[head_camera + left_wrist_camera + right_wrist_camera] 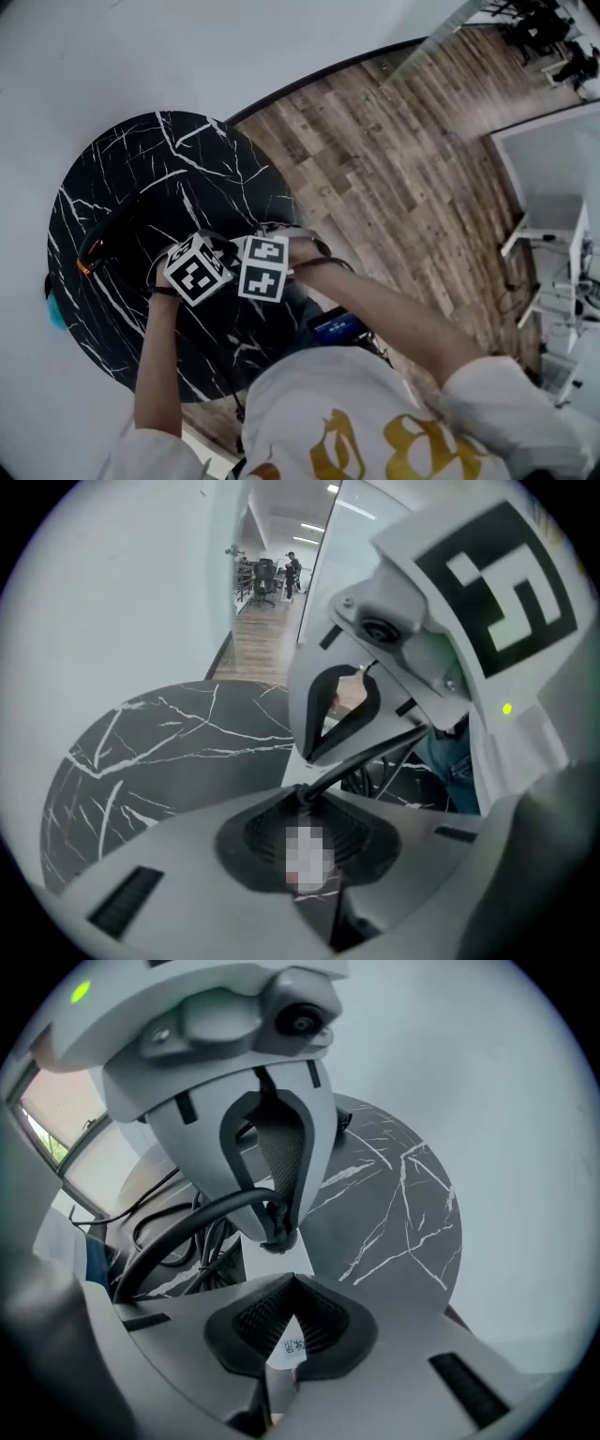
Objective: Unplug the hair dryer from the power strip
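Black marble surface (122,169): left tool (302,803) clamps a black cord (366,757), right tool (286,1330) pinches a white tag (289,1346). At the surface's left edge lies the hair dryer (94,248); I judge unplugging unfinished.

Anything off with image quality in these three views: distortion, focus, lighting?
Head view: heavy fisheye, the wood floor bowed, corners dark, light flat and even. Left gripper view: round black vignette, a mosaic patch over the jaw gap, black cable soft. Right gripper view: same vignette, white tag between the jaws fairly sharp, table without glare.
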